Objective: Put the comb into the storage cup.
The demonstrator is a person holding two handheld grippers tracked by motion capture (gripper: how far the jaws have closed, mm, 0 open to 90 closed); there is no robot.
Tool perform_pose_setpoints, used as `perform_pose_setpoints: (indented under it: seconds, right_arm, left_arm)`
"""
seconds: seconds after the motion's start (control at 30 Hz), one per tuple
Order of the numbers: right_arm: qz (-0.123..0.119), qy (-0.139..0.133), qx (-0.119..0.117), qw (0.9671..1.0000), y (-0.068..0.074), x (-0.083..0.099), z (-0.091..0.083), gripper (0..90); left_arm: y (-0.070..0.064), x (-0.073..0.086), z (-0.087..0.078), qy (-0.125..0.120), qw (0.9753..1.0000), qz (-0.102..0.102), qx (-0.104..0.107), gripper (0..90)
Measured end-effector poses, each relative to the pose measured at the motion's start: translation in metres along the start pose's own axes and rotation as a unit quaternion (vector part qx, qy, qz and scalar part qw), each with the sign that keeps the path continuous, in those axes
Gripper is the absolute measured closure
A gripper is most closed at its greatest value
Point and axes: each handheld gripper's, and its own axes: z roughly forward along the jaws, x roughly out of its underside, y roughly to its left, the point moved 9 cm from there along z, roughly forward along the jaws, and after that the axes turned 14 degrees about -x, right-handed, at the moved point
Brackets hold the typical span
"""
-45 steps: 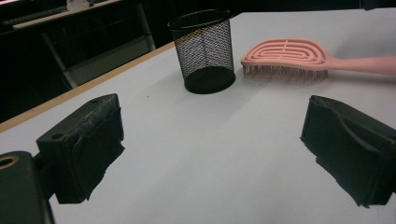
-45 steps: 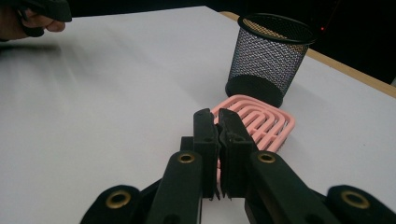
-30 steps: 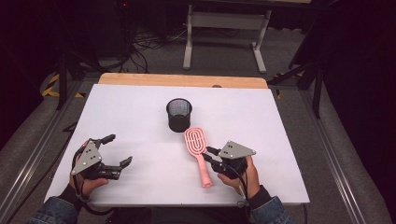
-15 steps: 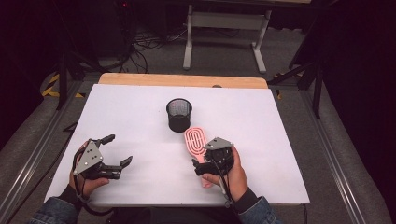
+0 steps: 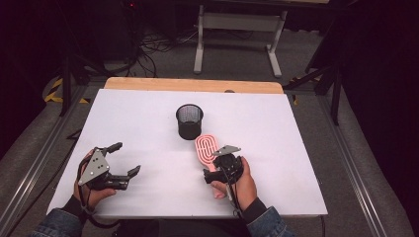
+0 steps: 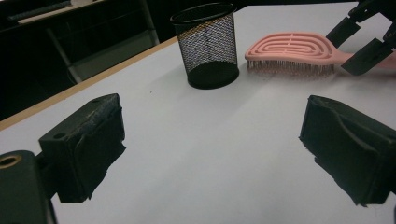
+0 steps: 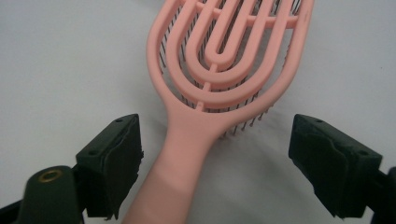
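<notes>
A pink vented hairbrush [image 5: 206,147] lies bristles down on the white table [image 5: 296,148], its head just in front of a black mesh cup [image 5: 189,121]. My right gripper [image 5: 214,166] is open over the handle, one jaw on each side and neither touching it. The right gripper view shows the handle [image 7: 187,154] running between those spread jaws of the right gripper [image 7: 215,154]. Near the front left corner, my left gripper [image 5: 125,158] is open with nothing between its jaws. The left gripper view looks past the left gripper [image 6: 210,135] toward the cup [image 6: 208,46] and the brush [image 6: 289,51].
A wooden strip [image 5: 192,85] edges the far side of the table. Beyond it are a metal stand [image 5: 237,29] and cables on the floor. Broad bare tabletop lies to the left, to the right and behind the cup.
My right gripper has moved left and turned over the brush handle, so its open jaws now straddle it. The left gripper, the cup and the brush have stayed put.
</notes>
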Motion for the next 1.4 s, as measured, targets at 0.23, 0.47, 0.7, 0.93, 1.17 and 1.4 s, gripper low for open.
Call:
perform_pose_setpoints:
  seconds: [0.23, 0.47, 0.7, 0.93, 1.17, 1.4]
  right_arm:
    - [-0.027, -0.036, -0.006, 0.999, 0.002, -0.007, -0.012, 30.0]
    - [-0.126, -0.051, -0.099, 0.9857, 0.033, -0.01, -0.023, 85.5]
    - [-0.168, 0.008, -0.133, 0.9768, 0.046, 0.003, -0.01, 90.0]
    - [-0.177, 0.043, -0.139, 0.9734, 0.047, 0.013, -0.003, 90.0]
    - [-0.176, 0.055, -0.133, 0.9738, 0.041, 0.016, -0.004, 90.0]
    - [-0.168, 0.055, -0.126, 0.9761, 0.034, 0.018, -0.009, 90.0]
  left_arm:
    - [0.0, 0.0, 0.0, 0.001, 1.0, 0.001, 0.0, 7.6]
    - [0.0, 0.001, 0.001, 0.003, 1.0, 0.006, 0.0, 7.6]
    - [-0.002, 0.001, 0.001, 0.004, 1.0, -0.001, 0.005, 7.7]
    - [-0.002, 0.001, 0.0, 0.004, 1.0, -0.001, 0.008, 7.7]
    - [-0.002, 0.001, 0.001, 0.004, 1.0, 0.0, 0.007, 7.7]
    - [-0.002, 0.002, 0.001, 0.004, 1.0, 0.0, 0.008, 7.6]
